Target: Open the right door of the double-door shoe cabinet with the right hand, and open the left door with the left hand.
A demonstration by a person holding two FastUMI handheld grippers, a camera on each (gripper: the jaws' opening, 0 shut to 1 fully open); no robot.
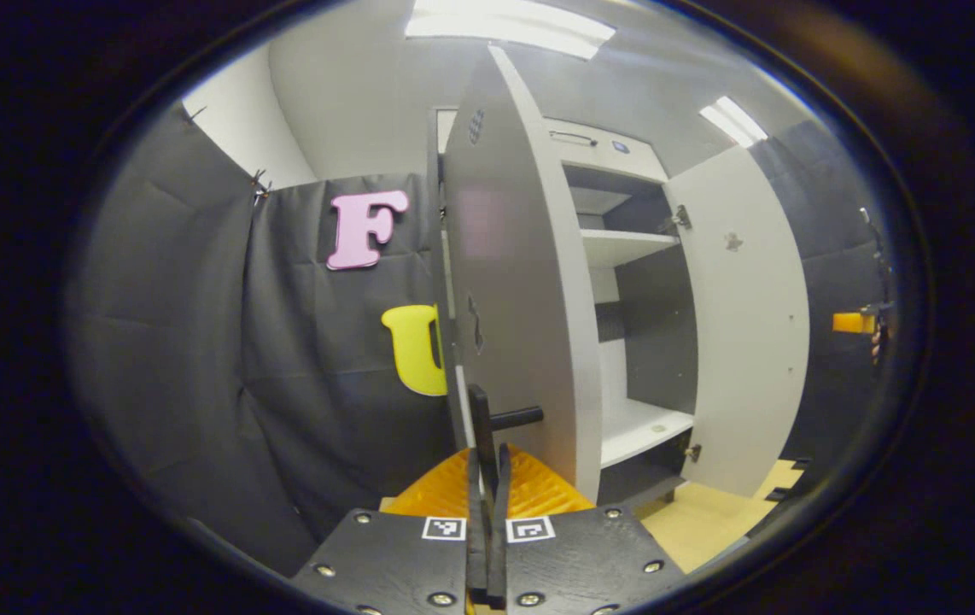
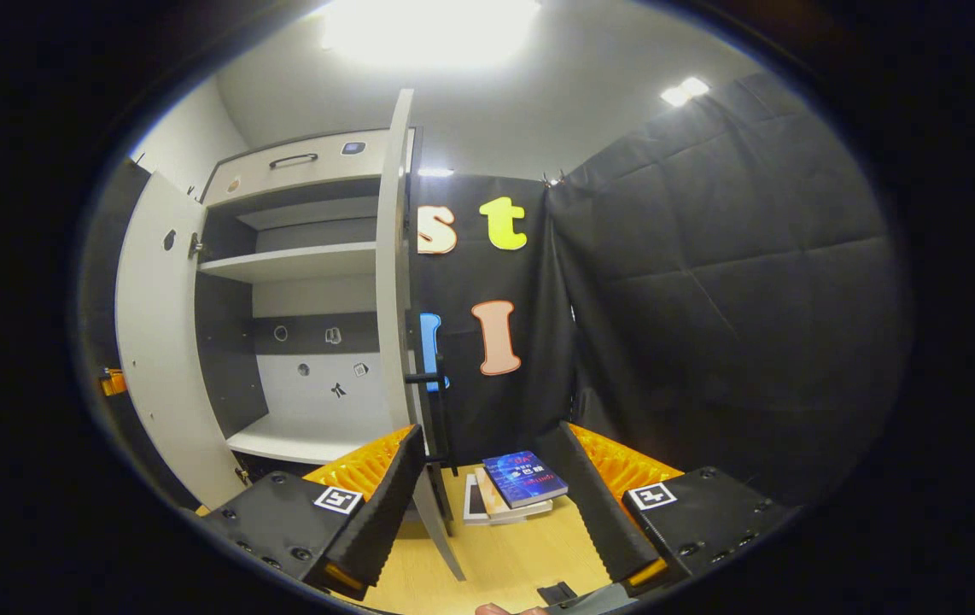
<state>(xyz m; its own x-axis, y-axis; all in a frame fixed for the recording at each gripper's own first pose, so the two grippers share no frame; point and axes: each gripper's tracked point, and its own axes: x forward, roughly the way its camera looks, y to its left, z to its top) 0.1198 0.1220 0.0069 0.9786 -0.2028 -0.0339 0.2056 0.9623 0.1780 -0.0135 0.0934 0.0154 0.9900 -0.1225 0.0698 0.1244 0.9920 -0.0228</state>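
The left gripper (image 1: pixel 487 478) stands clamped on the dark bar handle (image 1: pixel 481 427) of the shoe cabinet's left door (image 1: pixel 513 282), both fingers pressed flat against the bar with no gap between them. That door hangs swung wide, edge-on to the camera, beside the cabinet (image 1: pixel 624 248) and its pale shelves (image 1: pixel 624 245).

In the right gripper view, the right gripper (image 2: pixel 496 504) is spread wide, its two fingers (image 2: pixel 385 504) well apart and holding nothing. The right door (image 2: pixel 394 282) stands open edge-on just past the nearer finger, its dark handle (image 2: pixel 440 410) free of both fingers. Beyond the door's lower edge, a small stack of books (image 2: pixel 513 491) lies on the wooden floor (image 2: pixel 505 555) near the cabinet's right side. The cabinet's interior shows a dark back panel and a top drawer front with a handle (image 2: pixel 293 159) above the open shelves.
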